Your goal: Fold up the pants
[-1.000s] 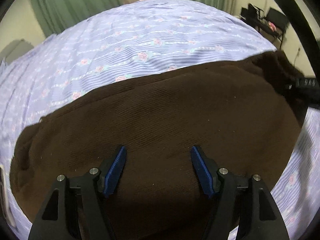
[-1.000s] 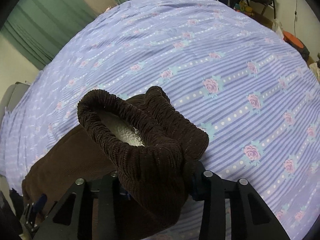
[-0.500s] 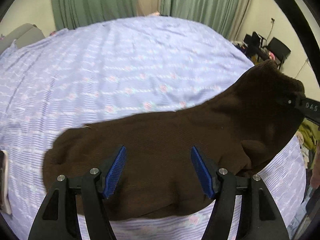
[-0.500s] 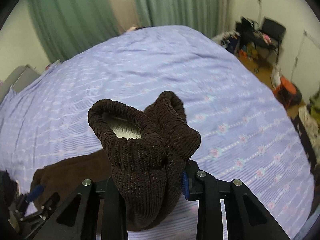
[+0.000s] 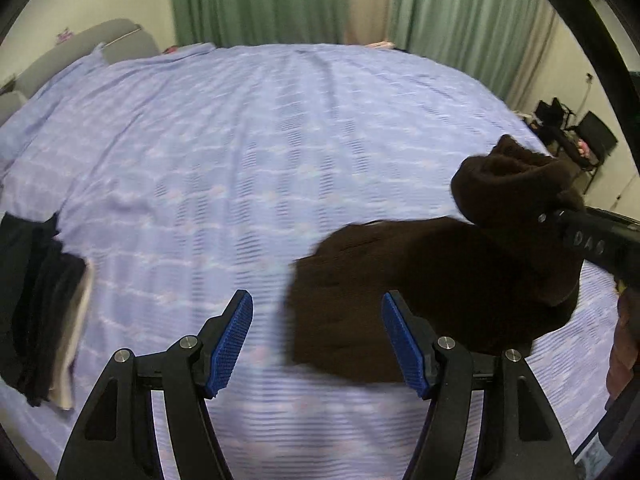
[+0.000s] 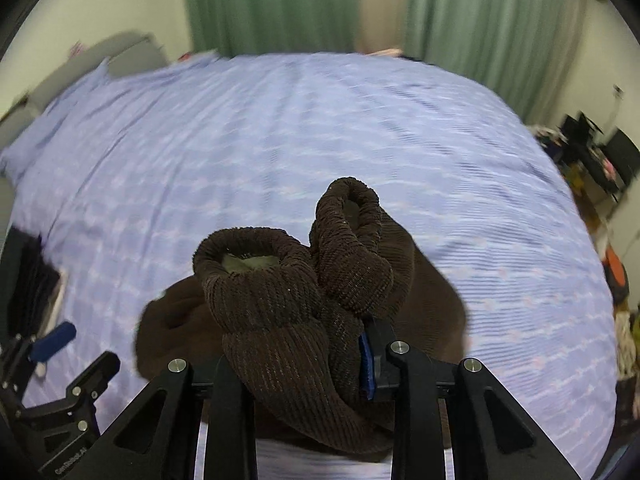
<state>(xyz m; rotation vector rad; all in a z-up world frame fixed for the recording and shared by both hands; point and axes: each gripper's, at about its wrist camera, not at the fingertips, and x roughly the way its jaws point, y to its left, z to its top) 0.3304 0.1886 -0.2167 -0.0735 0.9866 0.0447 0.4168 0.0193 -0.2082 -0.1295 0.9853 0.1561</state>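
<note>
Green curtains [image 5: 276, 0] hang behind a bed w/ a lilac striped bedspread [image 5: 224, 152] that fills most of both views; a grey headboard [image 5: 80, 46] sits far left, dark chairs and clutter at far right. Folded black clothes [image 5: 38, 304] lie at the bedspread's left edge.

Brown pants [image 5: 420, 288], ribbed corduroy-type fabric, lie bunched on the right part of the bedspread. Their 2 cuffed ends are lifted off the bed; the rest trails down onto the sheet.

Right gripper [image 6: 298, 360] is clamped on the pants: fabric is pinched between its fingers, w/ 1 blue pad [image 6: 365, 364] just showing at the cloth's edge. Both cuffs stick up in front of its camera, 1 showing a pale lining. In the left view it comes in from the right, roughly level.

Left gripper [image 5: 316, 338] hovers above the bed, angled down, jaws wide apart, nothing between the 2 blue pads [image 5: 234, 340]. Its right finger overlaps the pants' near edge in view; contact unclear.
</note>
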